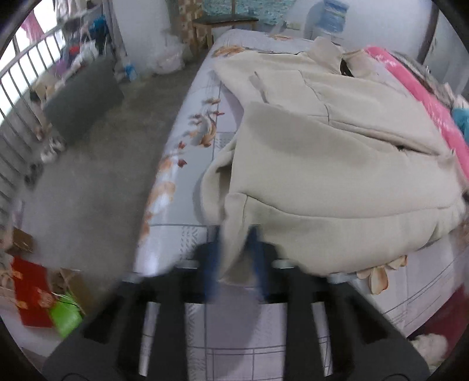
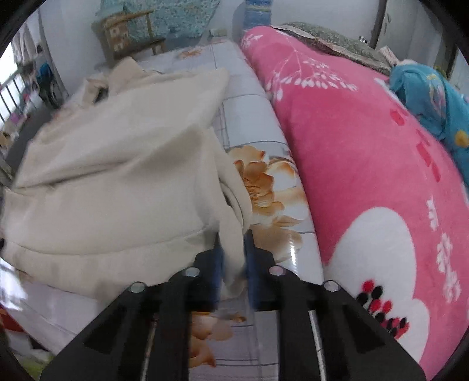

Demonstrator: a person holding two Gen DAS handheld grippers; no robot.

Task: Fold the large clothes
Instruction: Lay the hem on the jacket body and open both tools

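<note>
A large cream coat [image 1: 337,152] lies partly folded on a bed with a pale flowered sheet [image 1: 205,123]. My left gripper [image 1: 236,234] is shut on the coat's near left edge, and a flap of cream cloth hangs pinched between its blue pads [image 1: 259,258]. In the right wrist view the same coat [image 2: 117,175] fills the left half. My right gripper [image 2: 233,237] is shut on the coat's near right edge, with a bunched fold squeezed between its fingers [image 2: 252,263]. Both grippers point steeply down at the bed.
A thick pink blanket [image 2: 366,161] lies rolled along the right of the bed, with a teal cloth [image 2: 425,99] on it. Left of the bed is bare grey floor [image 1: 96,164], a railing [image 1: 17,88], a wooden bench [image 1: 222,23] and boxes and bags [image 1: 47,290].
</note>
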